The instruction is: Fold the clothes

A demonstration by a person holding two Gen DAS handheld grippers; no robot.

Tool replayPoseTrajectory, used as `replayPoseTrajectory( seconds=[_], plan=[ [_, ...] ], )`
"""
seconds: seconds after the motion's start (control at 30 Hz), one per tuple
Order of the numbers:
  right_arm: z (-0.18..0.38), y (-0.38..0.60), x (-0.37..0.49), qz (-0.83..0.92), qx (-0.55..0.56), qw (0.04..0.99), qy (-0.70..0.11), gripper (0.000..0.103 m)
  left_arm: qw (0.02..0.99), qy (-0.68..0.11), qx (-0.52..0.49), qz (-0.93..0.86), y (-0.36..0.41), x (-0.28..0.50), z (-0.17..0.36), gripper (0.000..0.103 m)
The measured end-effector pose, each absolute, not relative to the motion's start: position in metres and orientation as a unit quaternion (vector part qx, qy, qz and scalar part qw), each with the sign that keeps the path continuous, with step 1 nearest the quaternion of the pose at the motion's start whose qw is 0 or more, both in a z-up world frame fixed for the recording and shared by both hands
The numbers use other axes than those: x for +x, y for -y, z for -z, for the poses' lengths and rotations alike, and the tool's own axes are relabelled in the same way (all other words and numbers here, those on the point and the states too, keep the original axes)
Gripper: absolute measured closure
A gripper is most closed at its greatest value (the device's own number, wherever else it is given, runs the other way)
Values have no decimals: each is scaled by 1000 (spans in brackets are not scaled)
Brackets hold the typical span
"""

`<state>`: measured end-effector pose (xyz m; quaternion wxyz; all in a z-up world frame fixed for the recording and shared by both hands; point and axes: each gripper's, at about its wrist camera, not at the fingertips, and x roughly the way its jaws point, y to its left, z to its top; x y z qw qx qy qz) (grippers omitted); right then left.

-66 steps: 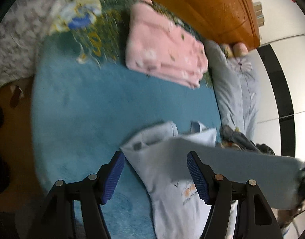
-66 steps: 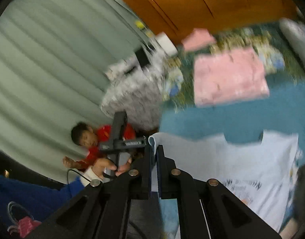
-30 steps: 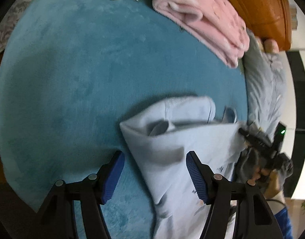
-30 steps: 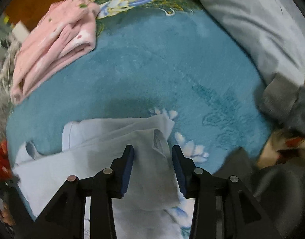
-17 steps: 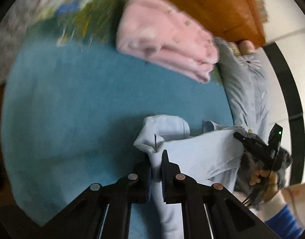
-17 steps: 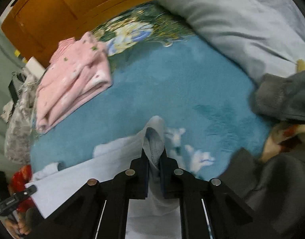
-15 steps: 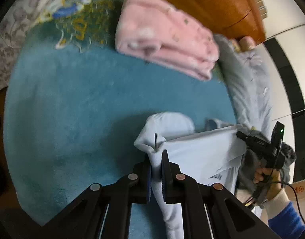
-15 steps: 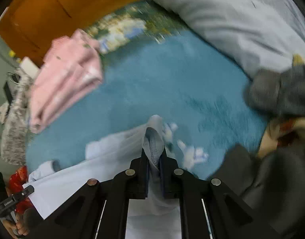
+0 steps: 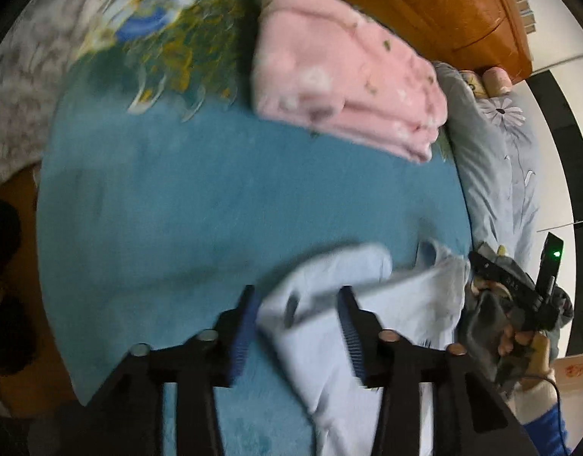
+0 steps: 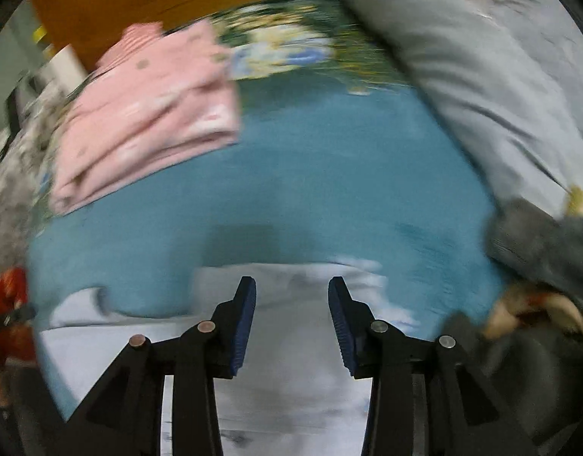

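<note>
A pale blue T-shirt [image 9: 367,304] lies partly folded on the teal blanket [image 9: 215,197]. In the left wrist view my left gripper [image 9: 297,326] is open, its blue-padded fingers [image 9: 242,326] straddling the shirt's left corner fold. The right wrist view shows the same shirt [image 10: 291,372] spread below my right gripper [image 10: 291,319], which is also open above the shirt's top edge. Both views are motion-blurred. At the right of the left wrist view, a hand holds the right gripper's body [image 9: 519,292].
A folded pink garment [image 9: 348,83] rests at the far side of the blanket [image 10: 329,174], also seen as pink garment [image 10: 146,110]. A grey-blue pillow [image 9: 496,159] and dark grey clothes [image 10: 542,247] lie to the right. A wooden headboard [image 9: 424,3] stands behind.
Both grippers were shut on shirt corners half a second ago; now both have opened and let go. The shirt has dropped onto the blanket.
</note>
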<state>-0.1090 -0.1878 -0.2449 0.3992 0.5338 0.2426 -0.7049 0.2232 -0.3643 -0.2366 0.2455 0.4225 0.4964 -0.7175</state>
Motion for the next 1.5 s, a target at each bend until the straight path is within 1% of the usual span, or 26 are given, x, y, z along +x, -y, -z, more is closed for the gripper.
replayPoseTrajectory(
  seconds=[0.1,0.17,0.2,0.27,0.3,0.33,0.37,0.4,0.43,0.47,0.57,0.67,0.8,0.93,0.97,1.0,1.03,1.07,1.1,1.2,1.27,1.3,1.37,1.43,1.5],
  plan=[
    [264,221,-86,667,561,411,-268,62,235,-479,454,714,373,199,248,45],
    [277,233,-75,662,557,398,-305,62,228,-467,475,710,378,183,256,45],
    [283,239,-71,667,547,384,-330,62,222,-465,481,710,378,178,259,47],
    [289,245,-70,673,544,366,-343,62,208,-465,487,709,375,171,264,47],
    [291,245,-72,671,553,362,-336,64,200,-466,490,709,374,168,267,49],
    [294,246,-73,669,561,359,-329,74,197,-461,491,713,372,166,266,52],
    [297,247,-75,667,570,355,-322,82,197,-452,490,719,371,166,264,68],
    [298,247,-76,670,571,346,-325,97,196,-444,490,724,369,165,261,87],
    [299,247,-78,673,572,337,-327,98,196,-435,490,730,367,164,259,95],
    [297,247,-79,676,571,334,-325,99,196,-426,489,736,365,163,256,95],
    [275,241,-86,705,549,344,-288,99,194,-400,487,752,360,161,249,96],
    [256,230,-97,739,533,340,-234,100,203,-392,447,778,362,174,236,96],
    [279,232,-105,722,577,324,-200,99,214,-417,458,755,370,177,249,96],
    [294,231,-98,712,588,317,-220,99,225,-445,475,725,380,177,266,92],
    [294,231,-98,710,589,317,-219,97,225,-451,476,720,382,178,266,91],
    [292,230,-98,707,592,321,-218,88,225,-456,475,718,384,180,263,85],
    [288,229,-97,705,591,326,-218,73,225,-460,471,718,385,183,260,79],
    [282,228,-95,706,585,333,-219,64,226,-463,468,718,386,185,255,62],
    [271,222,-92,713,573,342,-217,52,227,-466,460,721,387,188,248,51],
    [239,199,-82,734,540,363,-194,51,236,-474,426,733,386,206,224,49],
    [223,184,-77,747,526,371,-165,45,245,-479,401,741,376,223,210,47],
    [223,171,-77,748,534,367,-146,40,248,-486,391,742,369,228,207,46],
    [226,143,-72,742,554,360,-116,40,237,-500,382,740,347,232,209,46],
    [232,110,-62,730,579,352,-94,40,206,-500,394,743,319,228,215,46],
    [230,70,-44,732,581,344,-94,40,173,-491,417,745,288,221,221,46]
  ],
)
